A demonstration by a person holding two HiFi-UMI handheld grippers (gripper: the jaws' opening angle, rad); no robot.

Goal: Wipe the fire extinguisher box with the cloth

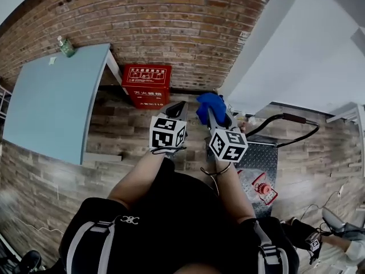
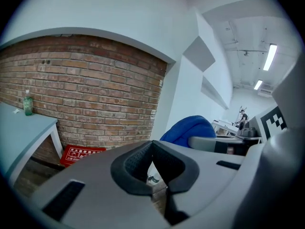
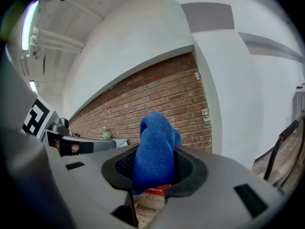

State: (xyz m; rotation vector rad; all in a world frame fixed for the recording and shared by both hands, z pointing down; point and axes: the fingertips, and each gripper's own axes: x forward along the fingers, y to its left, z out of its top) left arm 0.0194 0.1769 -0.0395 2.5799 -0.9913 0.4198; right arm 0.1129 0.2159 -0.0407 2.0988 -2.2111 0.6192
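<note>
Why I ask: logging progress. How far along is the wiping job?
Done: the blue cloth is clamped in the right gripper. In hand: both grippers are held up, well short of the red box. To do: reaching it and wiping. The left gripper is shut, empty.

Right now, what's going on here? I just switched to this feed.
A person faces a brick wall, a gripper in each hand. The right gripper is shut on a blue cloth bunched between its jaws. The left gripper is shut and holds nothing. The red fire extinguisher box sits on the floor against the wall, beside a light blue table, apart from both grippers. Wiping has not yet begun.
</note>
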